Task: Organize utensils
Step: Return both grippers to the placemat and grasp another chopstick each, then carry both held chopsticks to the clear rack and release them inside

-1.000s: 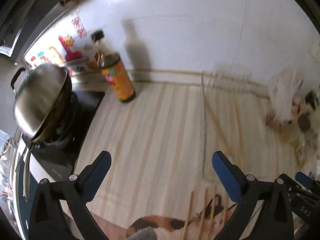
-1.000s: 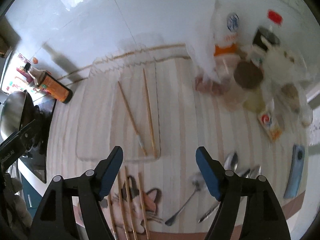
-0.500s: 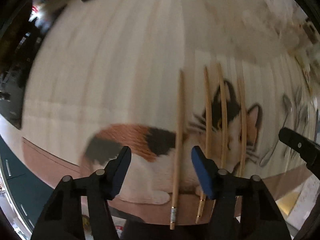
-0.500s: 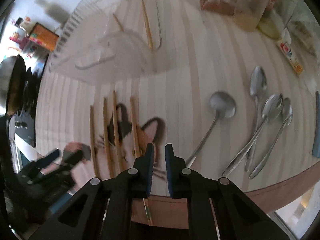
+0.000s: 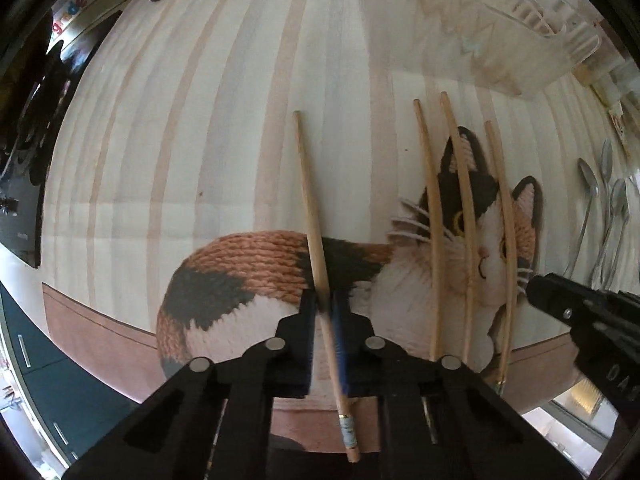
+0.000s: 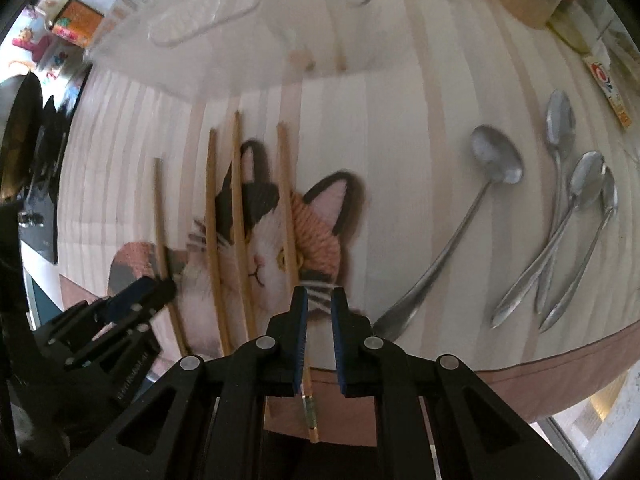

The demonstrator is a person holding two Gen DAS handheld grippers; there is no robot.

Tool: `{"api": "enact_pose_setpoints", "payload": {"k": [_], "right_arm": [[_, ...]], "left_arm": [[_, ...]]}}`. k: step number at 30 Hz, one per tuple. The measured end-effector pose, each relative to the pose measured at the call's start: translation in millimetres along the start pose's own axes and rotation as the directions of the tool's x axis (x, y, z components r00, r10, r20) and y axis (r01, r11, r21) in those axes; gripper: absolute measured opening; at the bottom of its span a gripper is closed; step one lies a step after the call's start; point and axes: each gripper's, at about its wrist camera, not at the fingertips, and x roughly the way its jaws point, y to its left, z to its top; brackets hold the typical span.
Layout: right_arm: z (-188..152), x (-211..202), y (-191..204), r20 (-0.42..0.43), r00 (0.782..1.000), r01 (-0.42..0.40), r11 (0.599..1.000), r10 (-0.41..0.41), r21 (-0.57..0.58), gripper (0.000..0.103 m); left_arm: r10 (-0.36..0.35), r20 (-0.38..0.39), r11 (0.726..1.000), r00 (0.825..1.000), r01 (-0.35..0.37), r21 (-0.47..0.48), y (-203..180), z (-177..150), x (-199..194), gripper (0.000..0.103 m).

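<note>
Chopsticks lay side by side on the striped mat, across its printed cat, thick ends toward the near table edge. The leftmost chopstick sat apart from the other three. The left gripper was closed on it near its thick end, fingers tight on both sides; the banded tip stuck out past the near edge.

The rightmost chopstick ran down between the fingers of the right gripper. Its jaws stood narrowly apart, the left pad touching the stick and a gap on the right side; firm grip could not be confirmed.

Four metal spoons lay to the right. A clear plastic tray sat at the far side.
</note>
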Motion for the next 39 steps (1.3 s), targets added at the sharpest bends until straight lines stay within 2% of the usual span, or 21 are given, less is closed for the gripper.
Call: {"api": "enact_pose_setpoints", "payload": {"k": [7, 8, 10, 11, 15, 19, 25, 34, 39], "right_arm": [[-12, 20, 26, -0.027, 0.996, 0.08, 0.994, -0.082, -0.076, 0.014], [-13, 19, 30, -0.012, 0.995, 0.099, 0.99, -0.101, -0.095, 0.013], [-15, 21, 33, -0.008, 0.992, 0.128, 0.986, -0.13, -0.109, 0.012], [-16, 21, 33, -0.005, 0.99, 0.142, 0.985, -0.144, -0.102, 0.007], [-16, 21, 31, 0.008, 0.987, 0.162, 0.985, -0.162, -0.053, 0.007], [-13, 21, 21, -0.008, 0.988, 0.157, 0.987, -0.157, -0.019, 0.007], [-18, 22, 15, -0.063, 0.983, 0.168, 0.985, -0.17, -0.045, 0.008], [-24, 26, 14, -0.063, 0.98, 0.188, 0.981, -0.191, -0.053, 0.009], [-11, 25, 17, -0.052, 0.98, 0.189, 0.981, -0.192, -0.053, 0.009]], "left_arm": [[0.014, 0.005, 1.0, 1.0, -0.014, -0.004, 19, -5, -4, 0.005], [0.013, 0.005, 1.0, 1.0, -0.013, -0.005, 19, -5, -4, 0.005], [0.01, 0.004, 1.0, 1.0, -0.01, -0.005, 21, -7, -6, 0.005], [0.011, 0.004, 1.0, 1.0, -0.011, -0.003, 23, -6, -6, 0.005], [0.008, 0.007, 1.0, 1.0, -0.008, 0.006, 32, -5, -5, 0.005], [0.005, 0.012, 1.0, 1.0, -0.006, 0.021, 22, 9, 0, 0.005], [-0.011, 0.004, 0.999, 1.0, 0.011, 0.041, 22, 13, 0, 0.006], [-0.013, -0.013, 0.999, 1.0, 0.013, 0.052, 23, 21, 2, 0.007], [-0.016, -0.015, 0.999, 1.0, 0.017, 0.047, 22, 23, 4, 0.007]]}}
